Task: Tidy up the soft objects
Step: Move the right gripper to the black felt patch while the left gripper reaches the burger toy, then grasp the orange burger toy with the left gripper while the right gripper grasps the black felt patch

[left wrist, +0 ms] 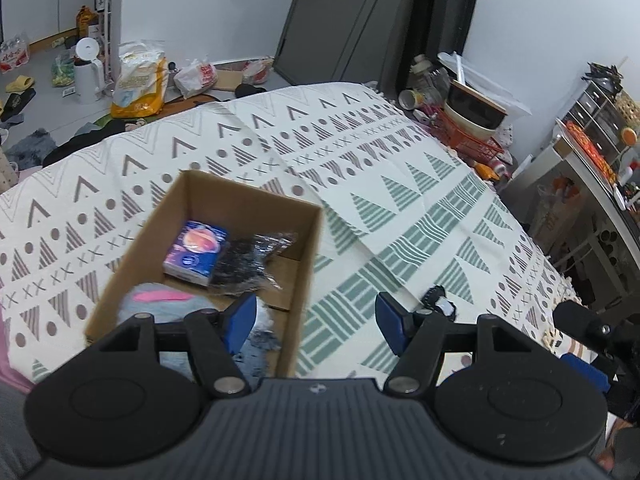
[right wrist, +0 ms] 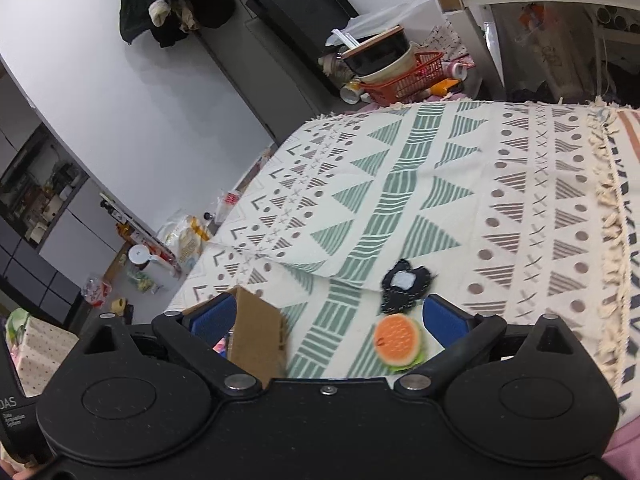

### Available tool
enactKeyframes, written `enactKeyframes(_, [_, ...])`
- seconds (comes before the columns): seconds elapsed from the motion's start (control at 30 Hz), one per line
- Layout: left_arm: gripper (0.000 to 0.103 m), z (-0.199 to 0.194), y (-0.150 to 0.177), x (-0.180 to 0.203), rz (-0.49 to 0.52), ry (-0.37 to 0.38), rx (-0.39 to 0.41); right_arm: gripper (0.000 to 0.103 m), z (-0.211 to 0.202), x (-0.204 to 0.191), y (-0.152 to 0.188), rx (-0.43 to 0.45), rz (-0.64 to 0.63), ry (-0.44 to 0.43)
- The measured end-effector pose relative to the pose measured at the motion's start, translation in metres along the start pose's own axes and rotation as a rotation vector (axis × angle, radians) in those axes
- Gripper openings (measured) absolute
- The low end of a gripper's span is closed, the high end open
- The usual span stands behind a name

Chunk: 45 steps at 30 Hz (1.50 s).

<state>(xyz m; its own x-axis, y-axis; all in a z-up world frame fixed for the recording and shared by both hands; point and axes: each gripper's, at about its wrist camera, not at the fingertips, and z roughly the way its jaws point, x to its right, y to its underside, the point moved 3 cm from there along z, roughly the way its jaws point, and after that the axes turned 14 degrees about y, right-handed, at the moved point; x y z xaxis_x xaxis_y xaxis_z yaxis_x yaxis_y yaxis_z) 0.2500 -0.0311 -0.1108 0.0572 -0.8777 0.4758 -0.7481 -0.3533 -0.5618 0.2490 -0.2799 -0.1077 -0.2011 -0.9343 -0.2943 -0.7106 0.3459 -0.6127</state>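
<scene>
Right wrist view — both tools (right wrist: 326,322) (left wrist: 316,320) gape empty, burger toy (right wrist: 398,340) beside cardboard box (right wrist: 260,336).

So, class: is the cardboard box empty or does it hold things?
Holds things. The box contains a blue packet, a dark wrapped bundle and a grey-pink plush.

Cream blanket (right wrist: 440,200) with green triangles; brown box (left wrist: 240,208); orange burger toy (right wrist: 397,341).
</scene>
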Motion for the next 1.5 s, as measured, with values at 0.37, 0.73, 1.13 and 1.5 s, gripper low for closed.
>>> enactKeyframes(0.37, [0.064, 0.039, 0.013, 0.027, 0.021, 0.03, -0.052, 0.101, 0.03, 0.018, -0.023, -0.06, -0.004, 0.032])
enactKeyframes(0.73, [0.064, 0.095, 0.023, 0.048, -0.023, 0.048, -0.123, 0.1, 0.094, 0.028, -0.031, -0.195, 0.006, 0.064])
enactKeyframes(1.13, [0.064, 0.155, 0.045, 0.057, -0.126, 0.068, -0.237, 0.085, 0.166, 0.044, -0.024, -0.403, 0.093, -0.001])
enactKeyframes(1.5, [0.056, 0.188, 0.057, 0.053, -0.267, 0.072, -0.279, 0.07, 0.189, 0.046, -0.012, -0.413, 0.085, 0.025])
